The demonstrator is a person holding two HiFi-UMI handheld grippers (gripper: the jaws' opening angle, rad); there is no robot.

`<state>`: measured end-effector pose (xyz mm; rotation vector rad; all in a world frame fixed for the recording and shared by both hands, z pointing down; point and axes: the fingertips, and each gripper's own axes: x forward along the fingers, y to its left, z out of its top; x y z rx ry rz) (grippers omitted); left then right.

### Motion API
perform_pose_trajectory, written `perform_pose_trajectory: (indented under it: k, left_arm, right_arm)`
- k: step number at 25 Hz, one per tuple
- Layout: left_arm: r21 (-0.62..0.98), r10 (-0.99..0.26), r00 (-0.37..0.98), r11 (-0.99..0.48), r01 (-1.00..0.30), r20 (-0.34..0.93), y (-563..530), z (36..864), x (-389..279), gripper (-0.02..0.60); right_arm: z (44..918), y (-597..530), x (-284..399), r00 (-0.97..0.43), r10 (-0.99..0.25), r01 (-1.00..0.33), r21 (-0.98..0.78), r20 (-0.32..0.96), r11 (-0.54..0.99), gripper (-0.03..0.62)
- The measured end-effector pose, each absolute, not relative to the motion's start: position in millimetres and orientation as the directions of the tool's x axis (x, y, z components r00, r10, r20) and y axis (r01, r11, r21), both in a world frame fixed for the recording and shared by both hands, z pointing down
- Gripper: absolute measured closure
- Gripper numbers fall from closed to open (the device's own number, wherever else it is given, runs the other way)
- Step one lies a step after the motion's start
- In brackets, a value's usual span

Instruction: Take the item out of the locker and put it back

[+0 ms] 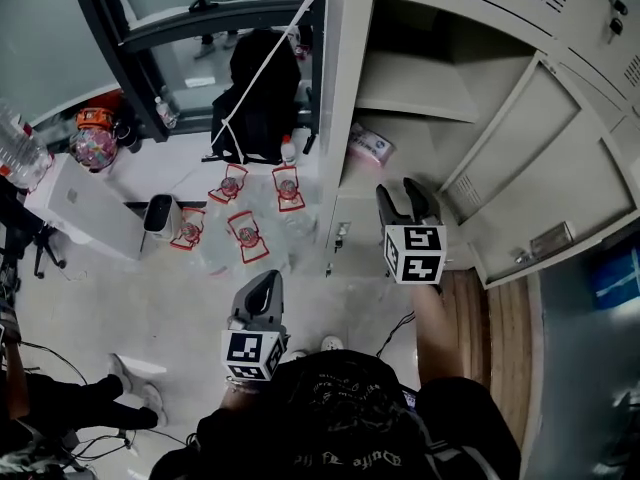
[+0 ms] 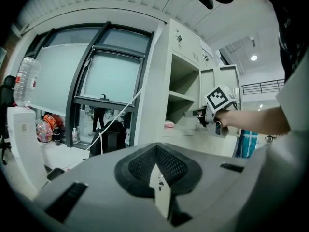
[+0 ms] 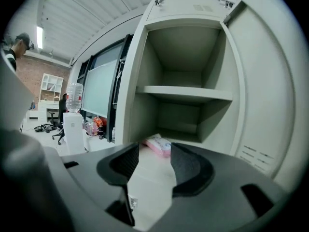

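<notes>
Pink packet (image 1: pixel 372 146) lies on the floor of the locker's (image 1: pixel 340 88) lower compartment, toward the left wall and near the front lip. There is open room above it up to the shelf (image 1: pixel 415 96). Door (image 1: pixel 545 158) swung wide to the right. Right hand-held gripper (image 1: pixel 400 190) sits just outside the front edge, jaws wide and empty, packet beyond the tips. Left hand-held gripper (image 1: pixel 262 286) is well apart, jaws together, empty.

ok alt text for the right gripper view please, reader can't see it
The right gripper, jaws open and empty, faces an open grey locker, where a pink packet lies on the compartment floor under a bare shelf. The locker door stands open at right.
</notes>
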<state>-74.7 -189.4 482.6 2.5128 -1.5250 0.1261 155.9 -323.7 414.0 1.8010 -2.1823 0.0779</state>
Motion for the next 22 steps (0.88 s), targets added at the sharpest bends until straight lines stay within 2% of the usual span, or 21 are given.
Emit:
perform_pose_trajectory:
  k: [22]
  left_arm:
    - [0.129,-0.802,0.578,-0.564,-0.816,0.149,-177.6,478.1,-52.7,0.574]
  right_arm:
    - [433.1,-209.8,164.2,-0.081,-0.975,-0.990,0.098,0.207,0.103,0.384]
